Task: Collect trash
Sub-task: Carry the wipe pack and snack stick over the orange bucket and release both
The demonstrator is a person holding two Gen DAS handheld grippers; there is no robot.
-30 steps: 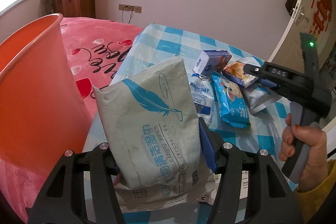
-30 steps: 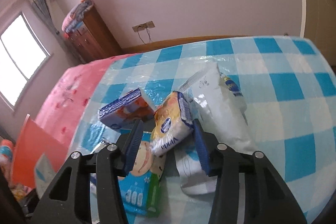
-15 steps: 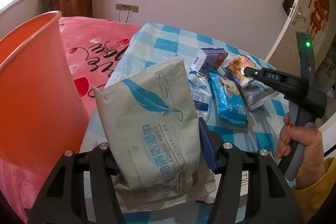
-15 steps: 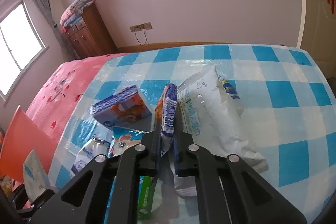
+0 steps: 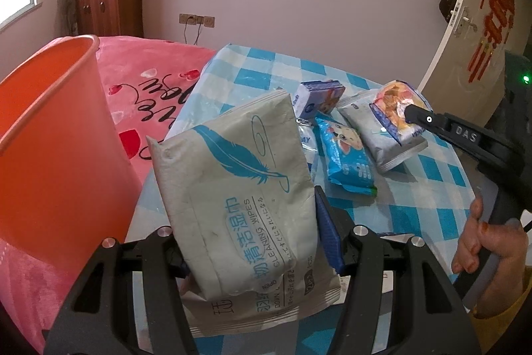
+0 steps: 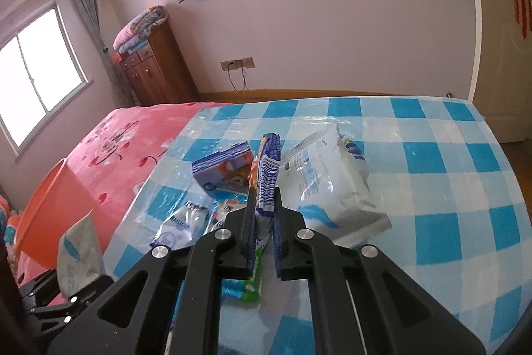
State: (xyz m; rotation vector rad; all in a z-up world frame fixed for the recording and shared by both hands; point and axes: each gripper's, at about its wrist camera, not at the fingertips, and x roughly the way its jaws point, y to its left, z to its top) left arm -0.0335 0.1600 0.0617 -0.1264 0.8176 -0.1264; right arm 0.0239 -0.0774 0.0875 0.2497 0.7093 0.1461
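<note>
My left gripper (image 5: 252,235) is shut on a grey cleaning-wipes pack with a blue feather (image 5: 239,188), held up beside the orange bin (image 5: 56,152) at the left. My right gripper (image 6: 262,212) is shut on a blue and orange snack packet (image 6: 267,175), lifted a little above the checked table. In the left wrist view that packet (image 5: 392,108) hangs from the right gripper (image 5: 410,113) over a white bag (image 5: 372,128). A blue tissue box (image 6: 222,168), a white bag (image 6: 329,185) and a blue pouch (image 5: 345,155) lie on the table.
The blue checked tablecloth (image 6: 449,162) covers the table beside a pink bed (image 6: 123,142). A wooden cabinet (image 6: 153,69) stands by the far wall. The orange bin (image 6: 50,205) and the held wipes pack (image 6: 79,252) show at the left of the right wrist view.
My right gripper closed on the snack packet and lifted it off the pile. My left gripper kept hold of the wipes pack and stayed beside the bin.
</note>
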